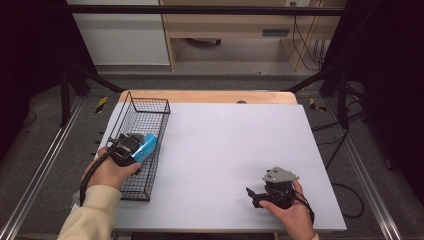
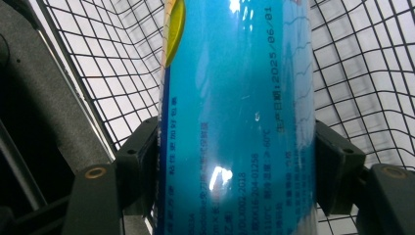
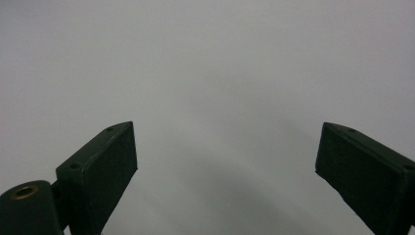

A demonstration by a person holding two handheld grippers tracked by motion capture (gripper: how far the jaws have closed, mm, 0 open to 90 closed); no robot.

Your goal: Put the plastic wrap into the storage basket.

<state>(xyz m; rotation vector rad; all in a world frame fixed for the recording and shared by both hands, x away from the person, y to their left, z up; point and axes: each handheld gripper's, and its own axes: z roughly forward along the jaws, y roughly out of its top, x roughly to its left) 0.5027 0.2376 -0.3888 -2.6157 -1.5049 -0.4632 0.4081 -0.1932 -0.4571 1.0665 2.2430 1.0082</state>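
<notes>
Left gripper clamped on blue pack, both jaws flat on its sides, inside wire basket. Right gripper wide open, empty, over the mat. Best lower the pack gently before loosening, clear of mesh

1. Table: wooden, its far edge bare.
2. White sheet: covers nearly all the top.
3. Wire basket: black, lies along the sheet's left edge.
</notes>
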